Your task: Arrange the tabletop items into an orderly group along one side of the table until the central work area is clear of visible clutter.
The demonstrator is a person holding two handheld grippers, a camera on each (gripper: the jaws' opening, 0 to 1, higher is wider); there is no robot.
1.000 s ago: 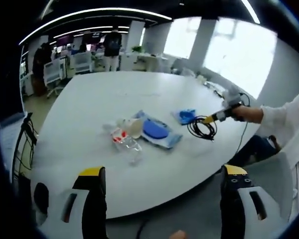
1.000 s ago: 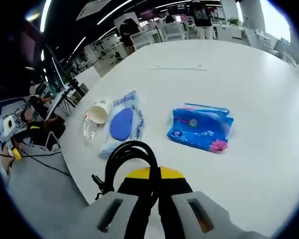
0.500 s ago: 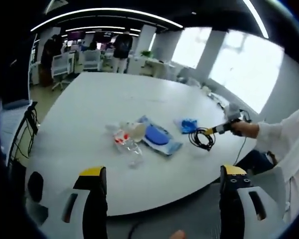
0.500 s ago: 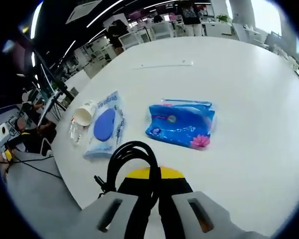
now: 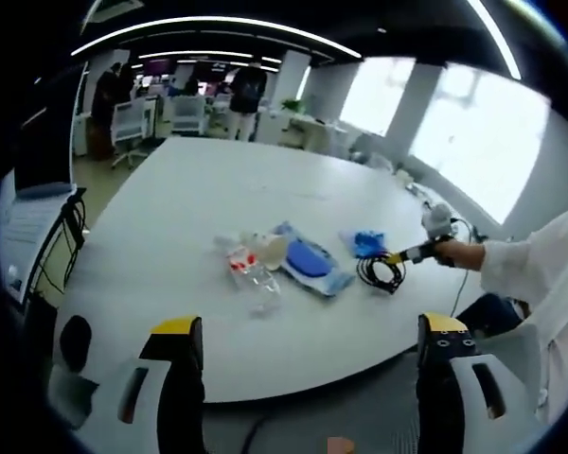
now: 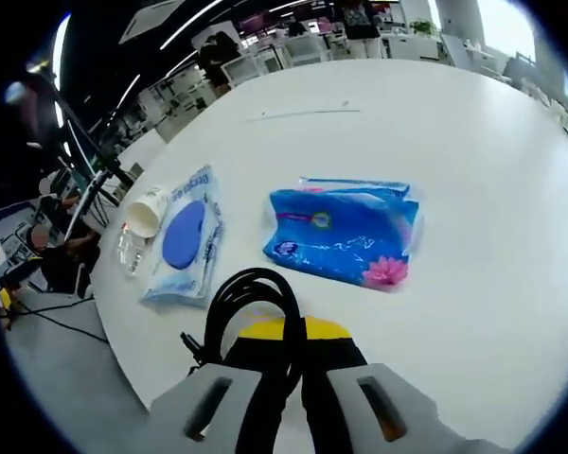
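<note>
Right gripper view has the right gripper pinching a coiled black cable just short of the blue tissue pack, probably for grouping, while the left gripper hangs spread off the table.

table: smooth matt white | tissue pack: glossy blue plastic | cable: black rubbery | bottle: clear plastic

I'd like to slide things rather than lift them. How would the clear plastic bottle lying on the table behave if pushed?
The clear plastic bottle lies on its side, so it would probably roll rather than slide. It looks nearly empty, so likely light and easily knocked off course. The paper cup and blue packet beside it might get nudged along.
</note>
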